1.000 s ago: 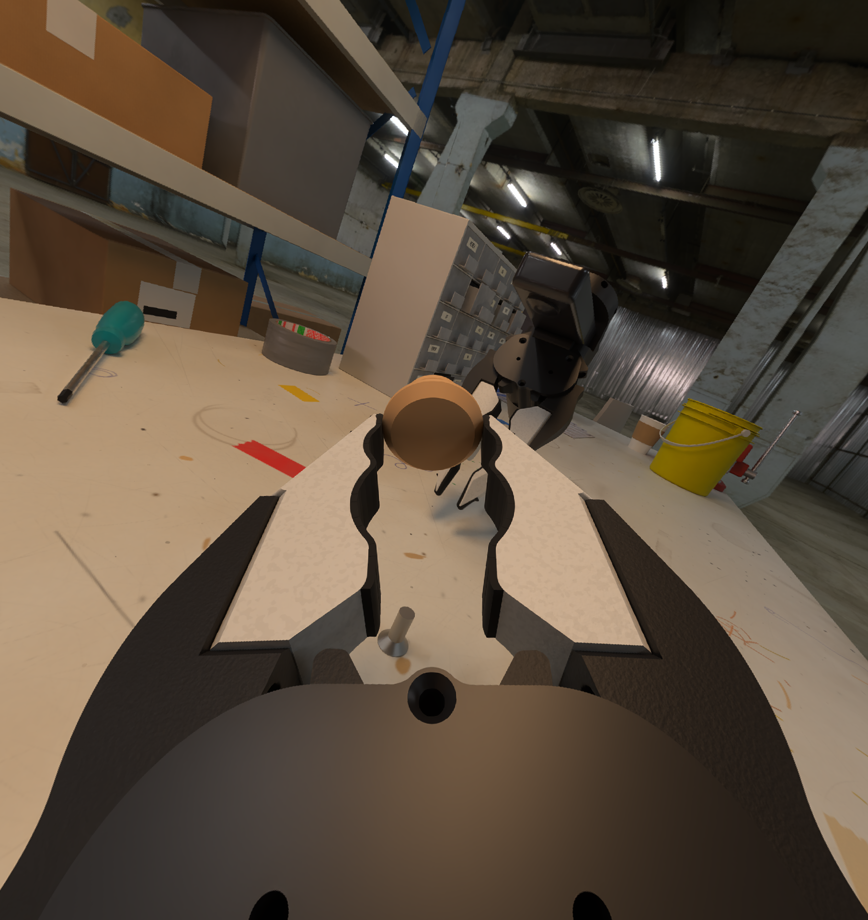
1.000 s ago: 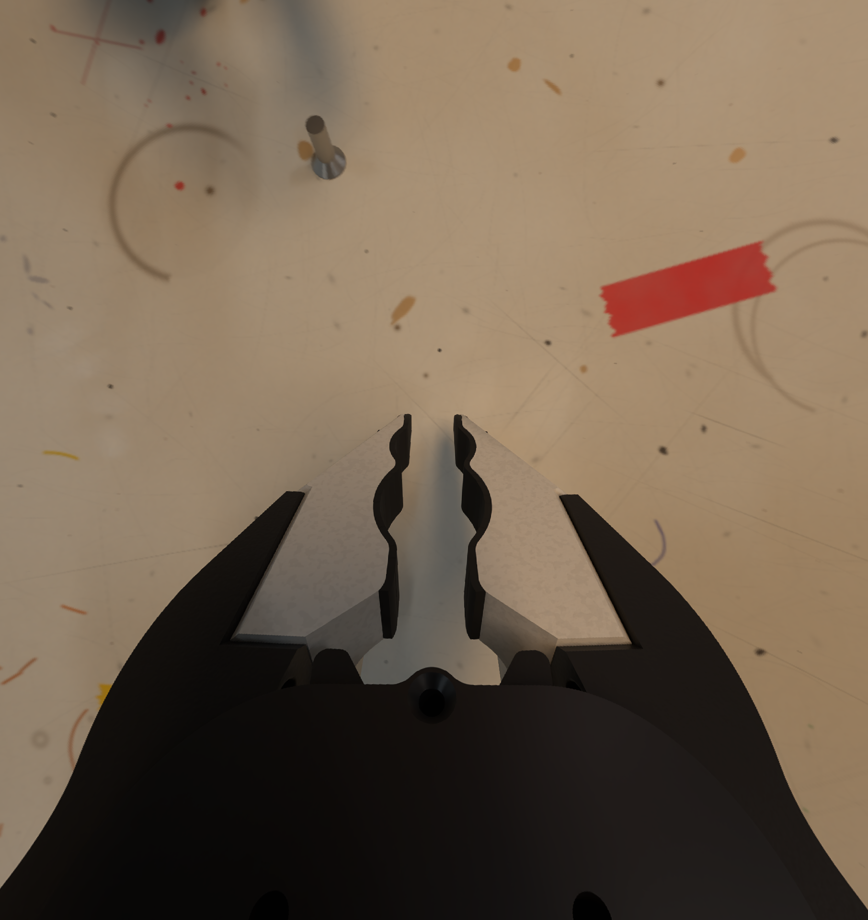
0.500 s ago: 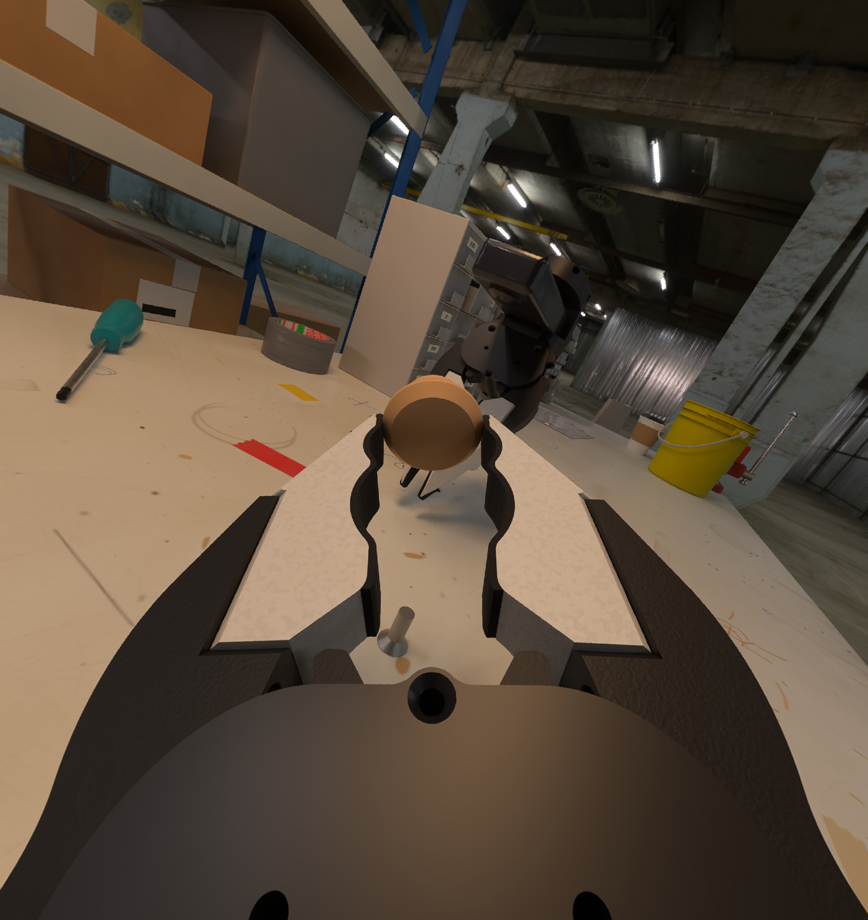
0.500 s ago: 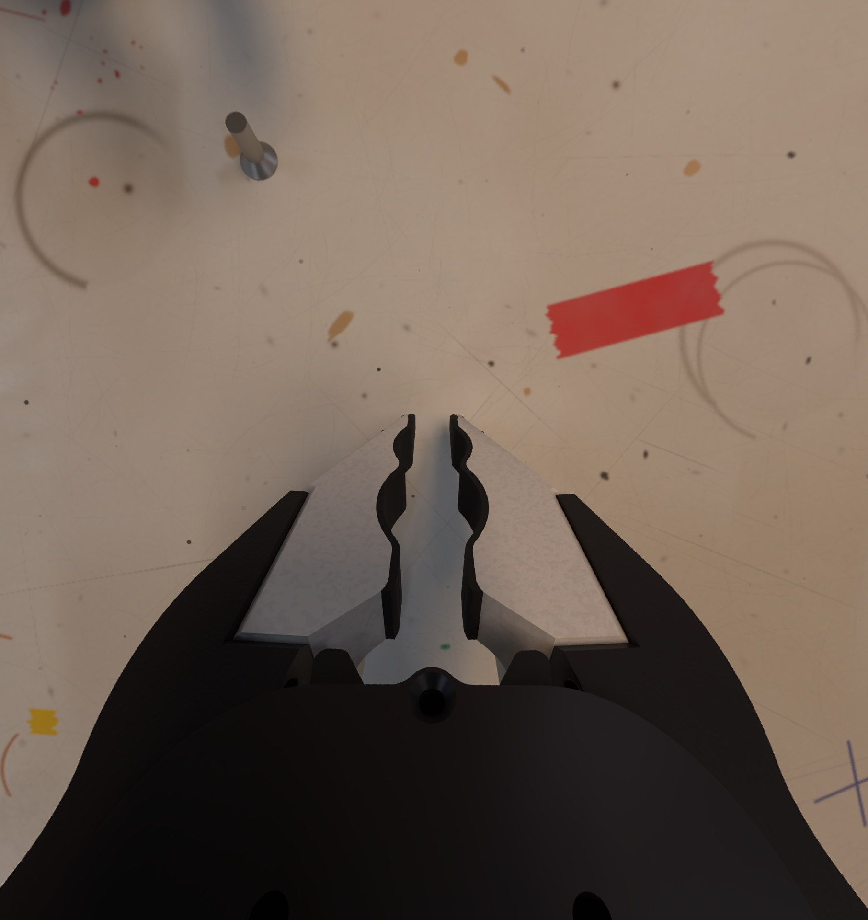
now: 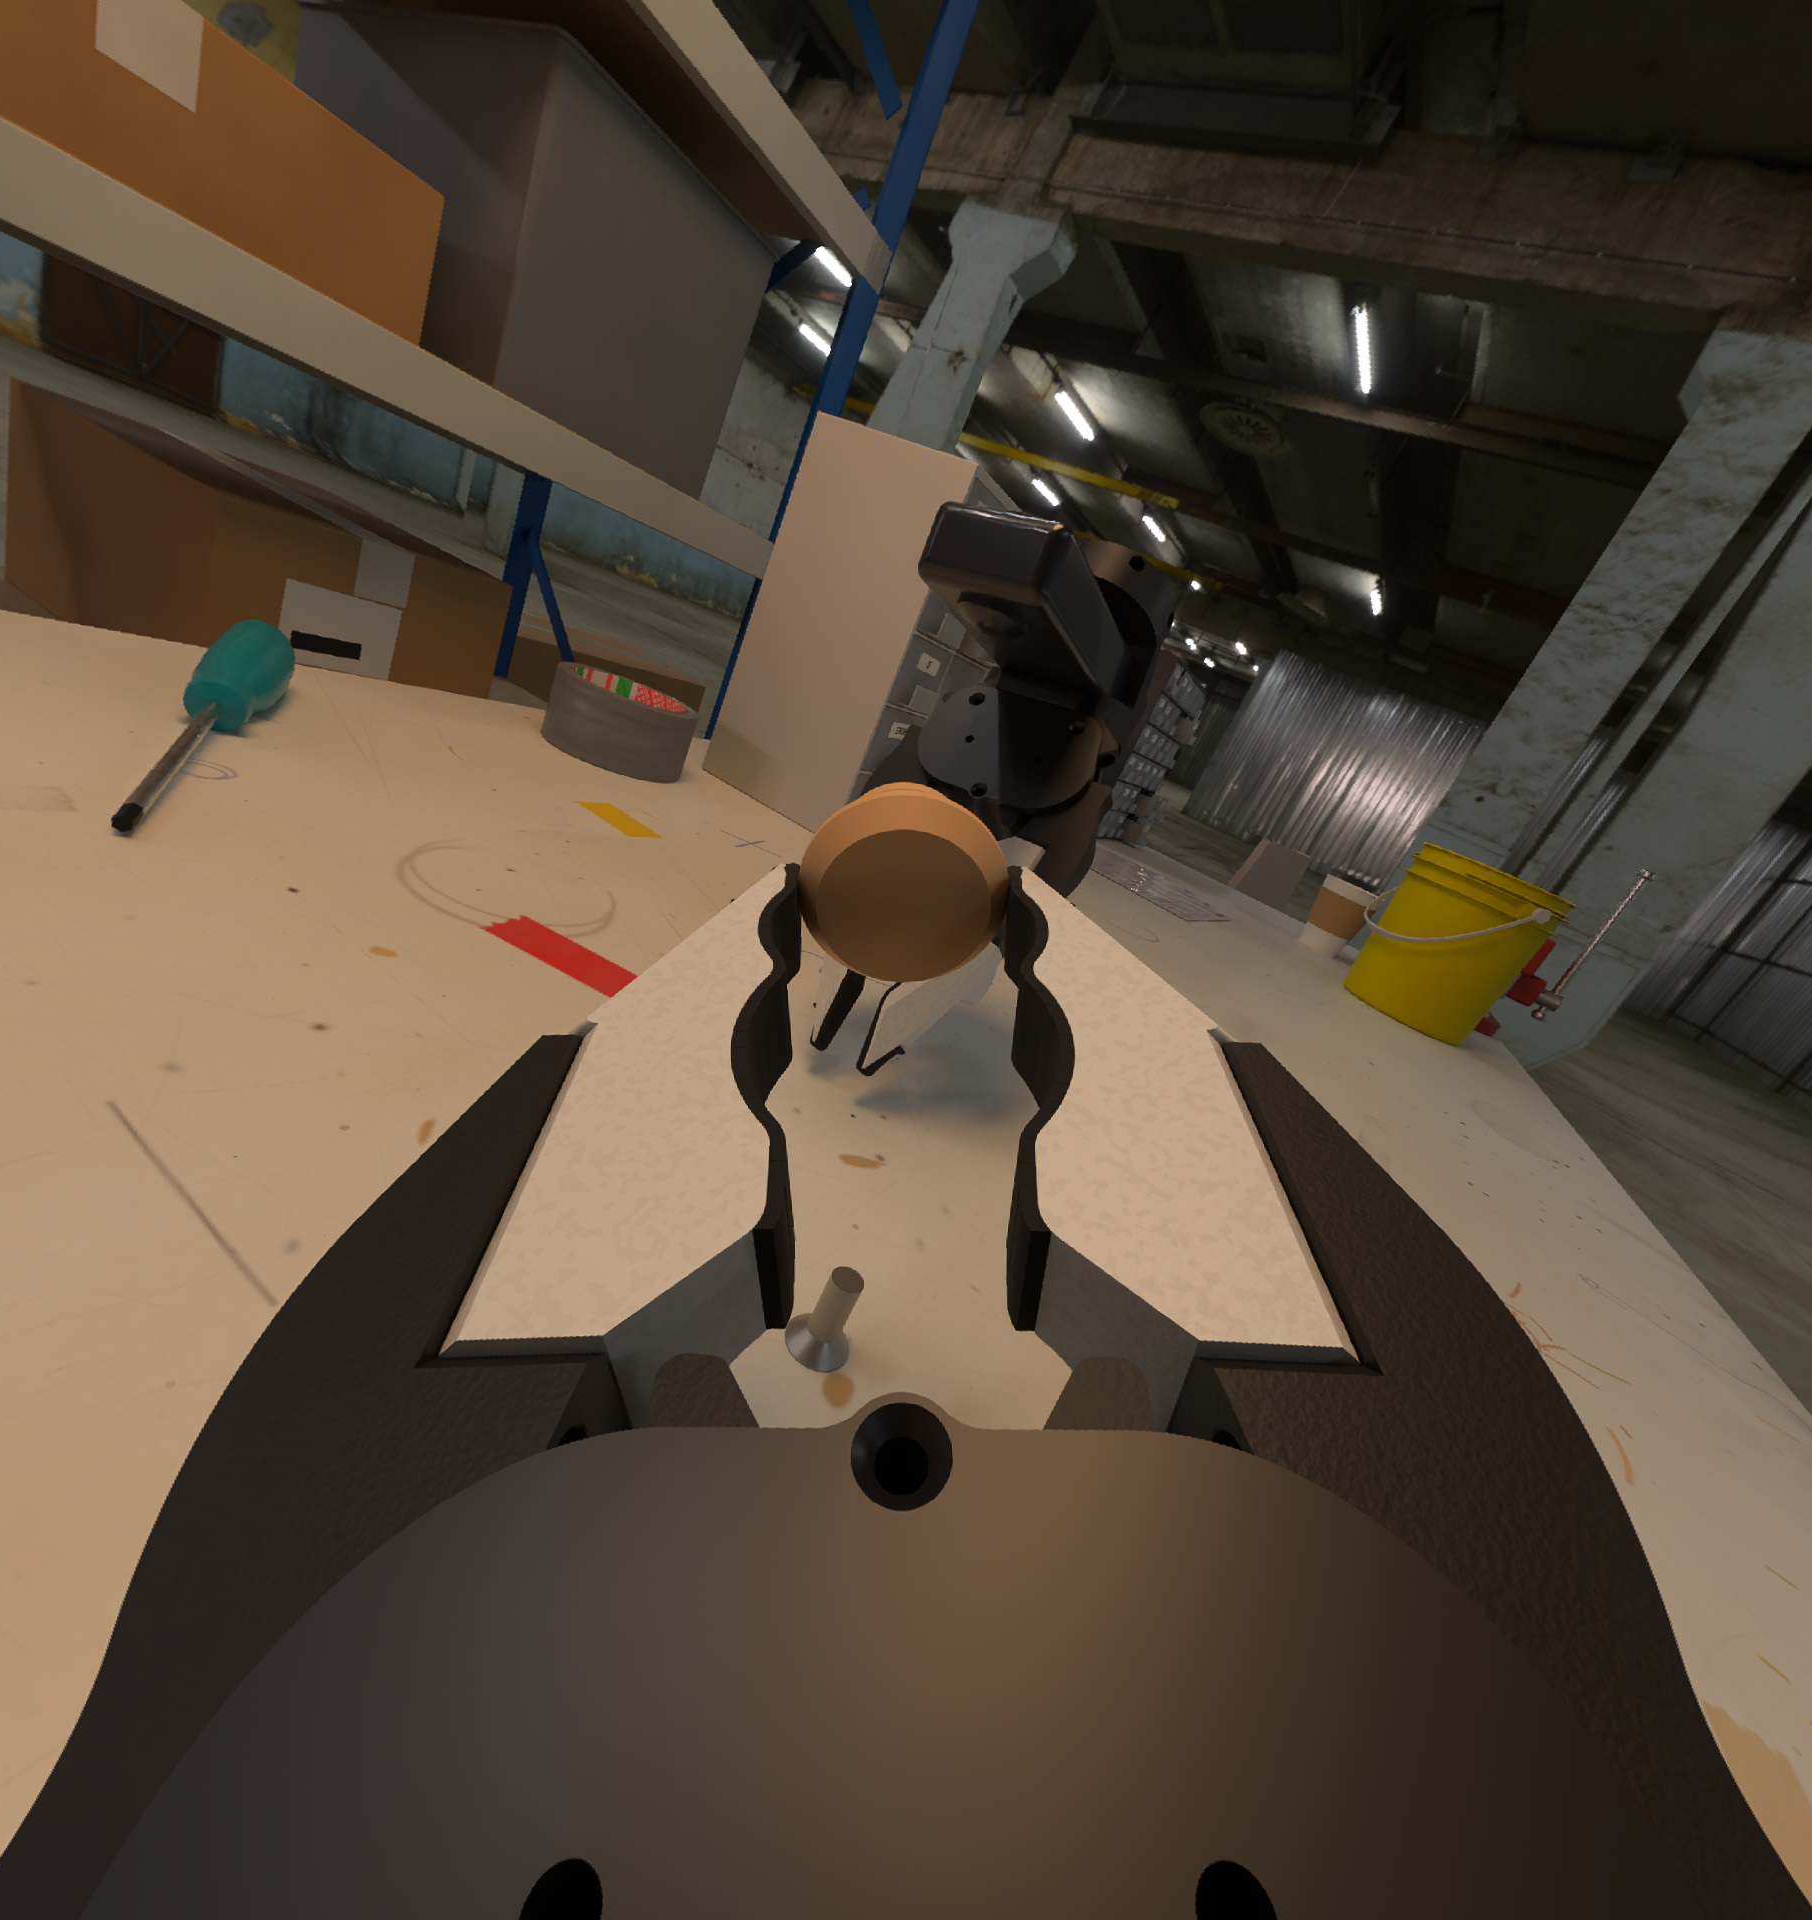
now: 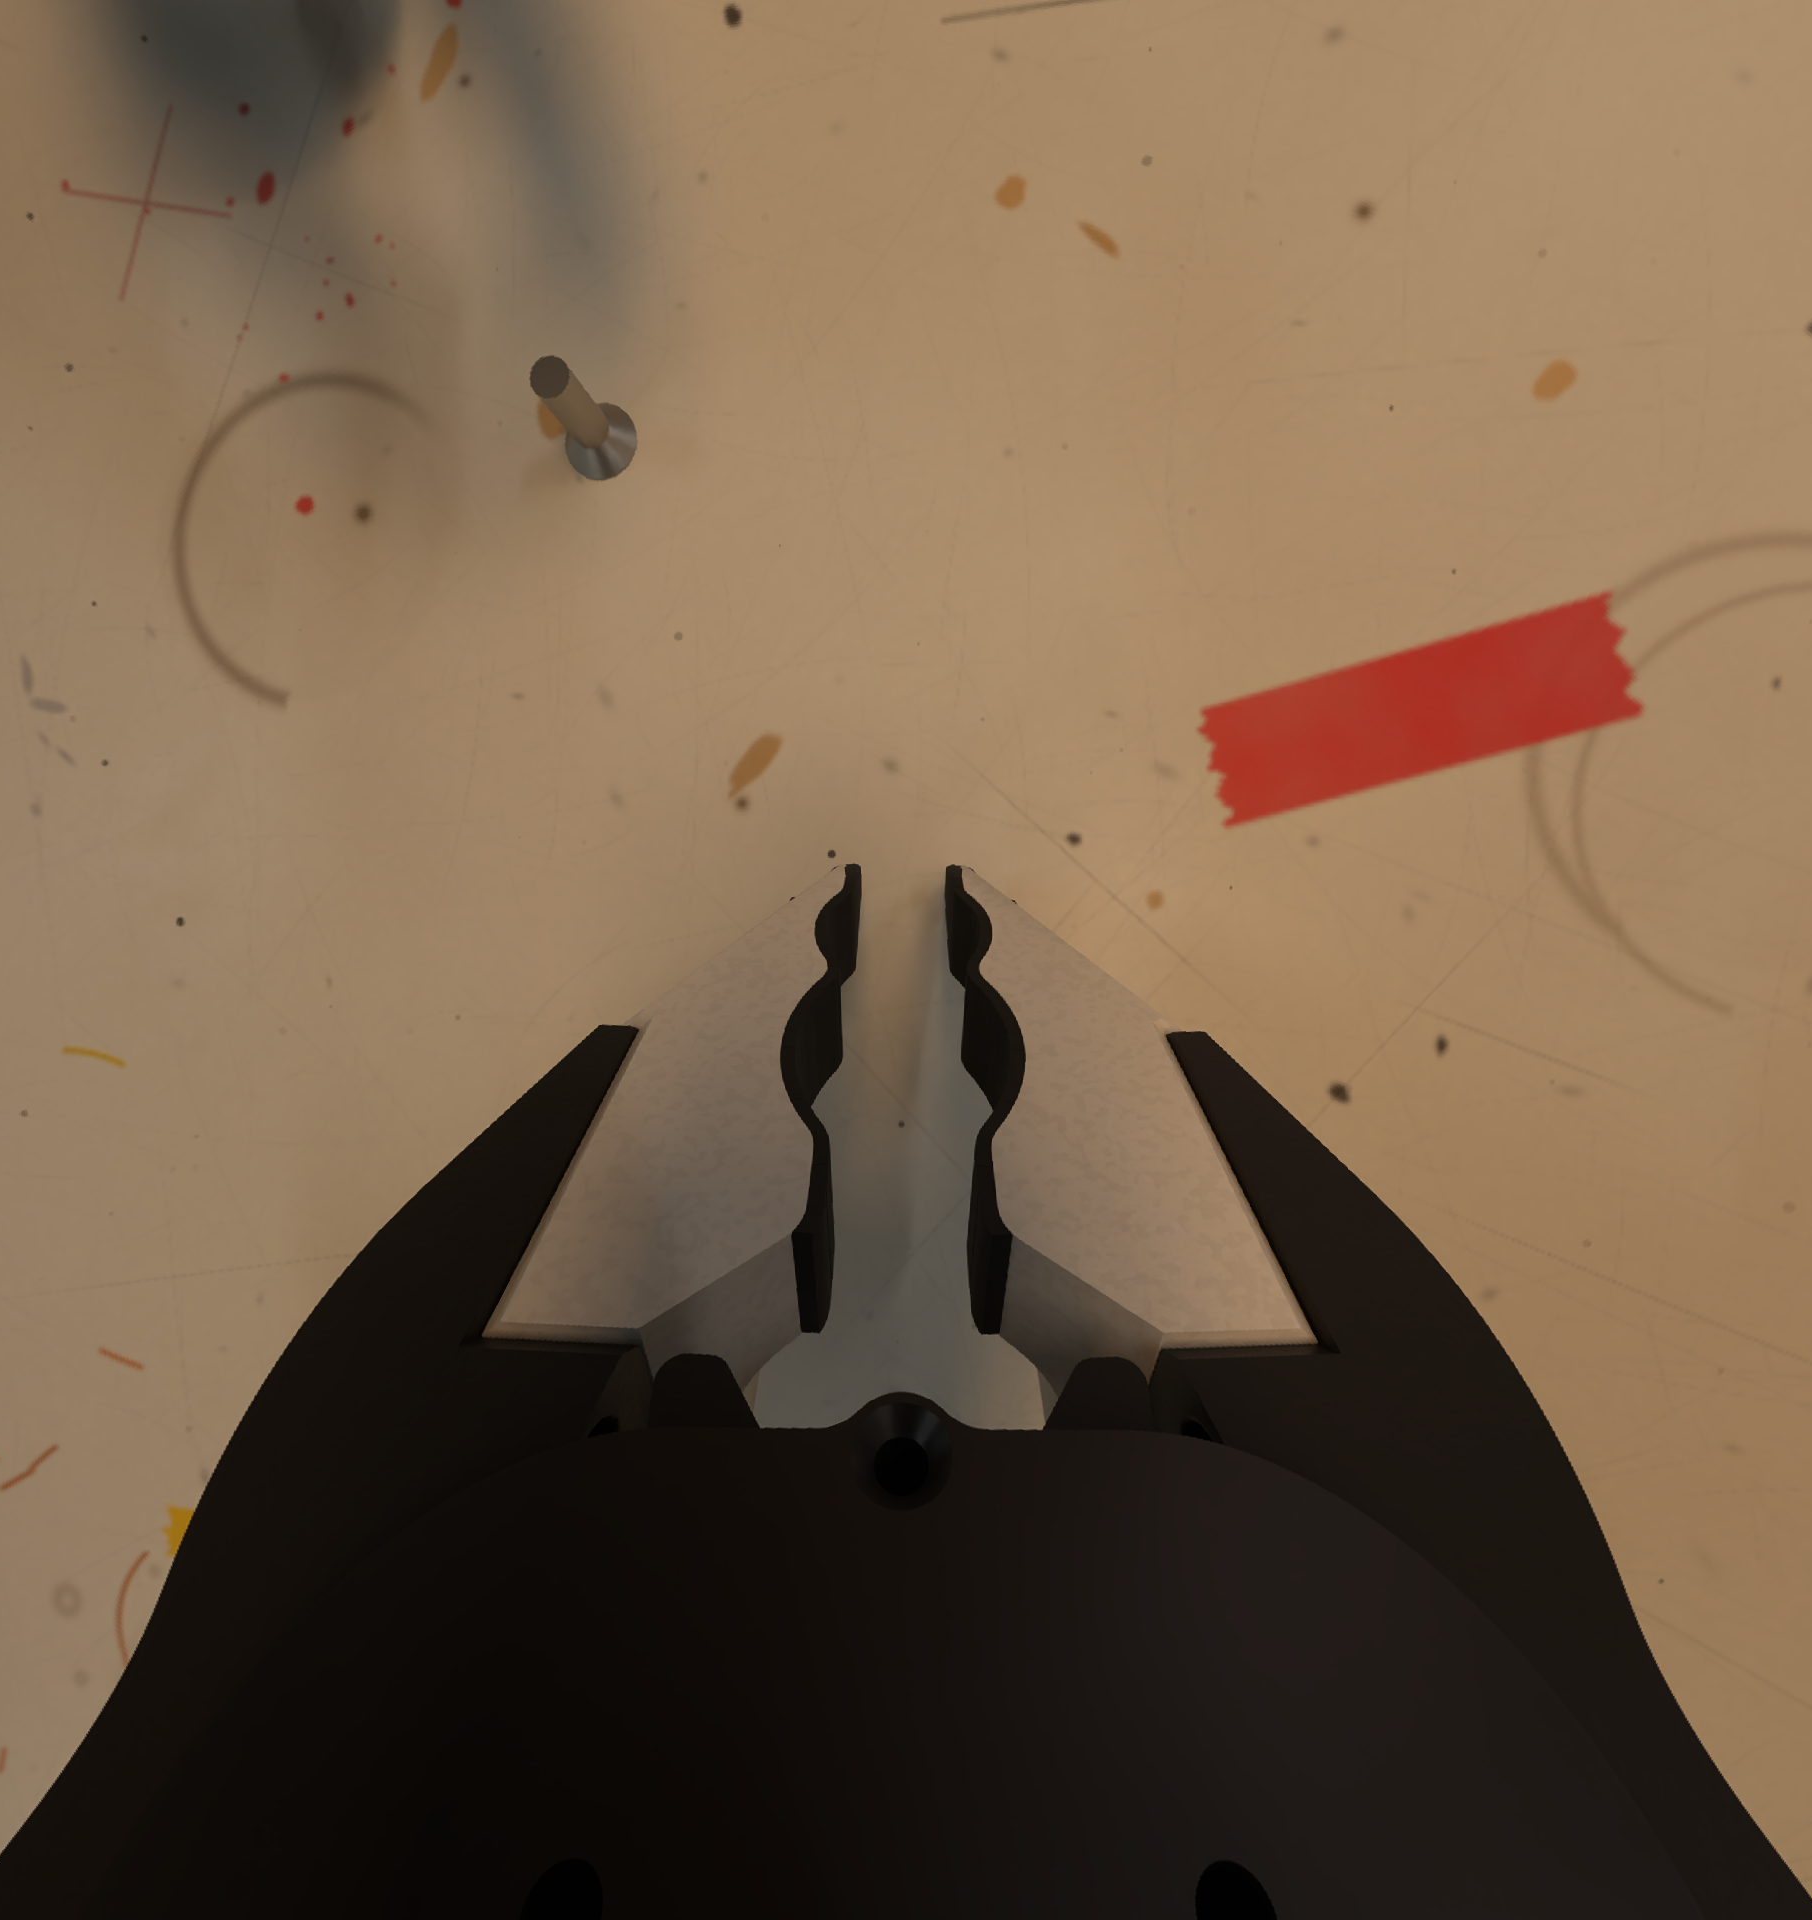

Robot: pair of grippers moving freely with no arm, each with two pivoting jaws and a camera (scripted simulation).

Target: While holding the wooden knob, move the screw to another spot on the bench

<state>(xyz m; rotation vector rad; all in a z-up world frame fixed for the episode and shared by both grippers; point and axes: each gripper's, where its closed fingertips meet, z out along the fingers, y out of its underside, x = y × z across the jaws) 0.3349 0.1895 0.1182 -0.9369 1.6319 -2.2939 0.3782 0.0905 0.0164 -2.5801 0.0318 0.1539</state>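
While the left gripper (image 5: 902,914) is pinching the knob (image 5: 900,896) at its fingertips, the right gripper (image 6: 903,873) is hanging empty over the bench (image 6: 1297,312), its jaws standing only narrowly apart. The screw (image 6: 585,421) is standing head-down ahead and to its left, well apart from the tips, shank pointing up, so I judge the right one is needing to travel forward-left before gripping.

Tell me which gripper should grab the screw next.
Right. The right gripper is empty, slightly open, above the bench with the screw ahead and to its left. The left gripper is clamped on the knob.
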